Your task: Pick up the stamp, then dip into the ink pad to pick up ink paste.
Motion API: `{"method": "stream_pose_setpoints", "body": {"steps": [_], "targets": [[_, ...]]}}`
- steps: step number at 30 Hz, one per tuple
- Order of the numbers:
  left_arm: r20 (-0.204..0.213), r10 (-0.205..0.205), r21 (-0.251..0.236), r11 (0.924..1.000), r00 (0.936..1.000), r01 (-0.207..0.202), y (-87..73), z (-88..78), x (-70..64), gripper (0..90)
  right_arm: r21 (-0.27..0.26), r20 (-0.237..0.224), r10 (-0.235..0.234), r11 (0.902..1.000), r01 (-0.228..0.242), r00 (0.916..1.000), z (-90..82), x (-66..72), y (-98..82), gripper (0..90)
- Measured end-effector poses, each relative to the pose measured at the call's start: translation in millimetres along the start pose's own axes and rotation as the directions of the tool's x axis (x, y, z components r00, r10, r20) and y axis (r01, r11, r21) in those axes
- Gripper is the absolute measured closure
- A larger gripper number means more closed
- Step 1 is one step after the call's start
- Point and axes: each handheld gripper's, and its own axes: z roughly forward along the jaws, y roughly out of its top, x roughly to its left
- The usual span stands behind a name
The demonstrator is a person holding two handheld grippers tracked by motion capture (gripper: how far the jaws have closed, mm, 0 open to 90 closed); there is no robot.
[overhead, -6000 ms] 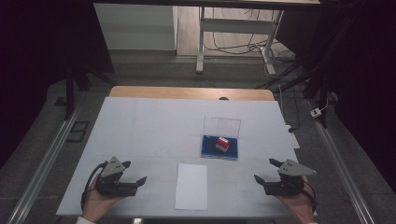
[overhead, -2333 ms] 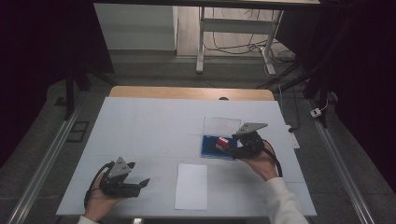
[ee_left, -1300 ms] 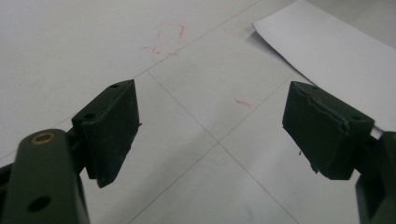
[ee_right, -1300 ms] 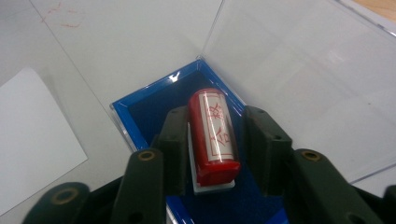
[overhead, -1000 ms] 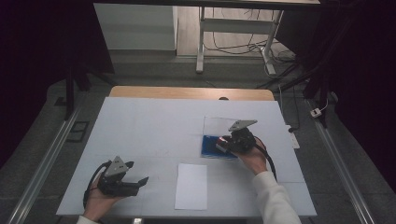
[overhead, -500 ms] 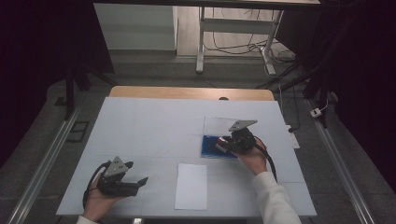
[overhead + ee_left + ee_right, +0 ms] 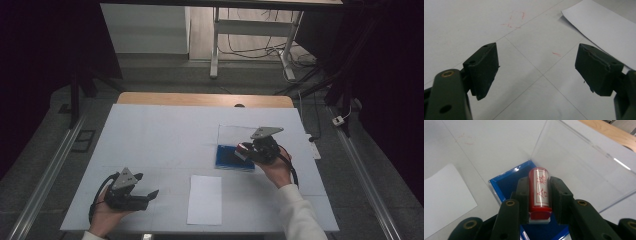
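A red cylindrical stamp [image 7: 539, 188] with red characters on a clear sleeve sits between the jaws of my right gripper [image 7: 539, 182], which is shut on it. The stamp [image 7: 243, 148] is held over the blue box [image 7: 226, 159], right of the table's middle. Behind the blue box [image 7: 506, 182] its clear lid [image 7: 579, 167] stands upright. I cannot tell whether the stamp touches the box floor. My left gripper [image 7: 150, 189] rests near the front left of the table. Its jaws stand wide apart in the left gripper view [image 7: 536, 70], with nothing between them.
A white sheet of paper [image 7: 205, 199] lies flat near the front edge, between the two hands; its corner [image 7: 606, 27] reaches near my left gripper. A wooden strip [image 7: 205, 99] runs along the table's far edge. Metal rails flank the table on both sides.
My right gripper came from the front right edge to the blue box and shut on the stamp. Over the last second it has hardly moved. The left gripper stayed put.
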Motion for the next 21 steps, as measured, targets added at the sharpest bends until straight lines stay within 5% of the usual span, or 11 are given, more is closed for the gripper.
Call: {"method": "stream_pose_setpoints", "body": {"steps": [21], "targets": [[0.003, 0.003, 0.003, 1.0000, 1.0000, -0.003, 0.7, -0.8, -1.5, 20.1, -0.020, -0.006, -0.027, 0.9994, 0.027, 0.9996, -16.2, 6.4, 18.2, 69.9]]}}
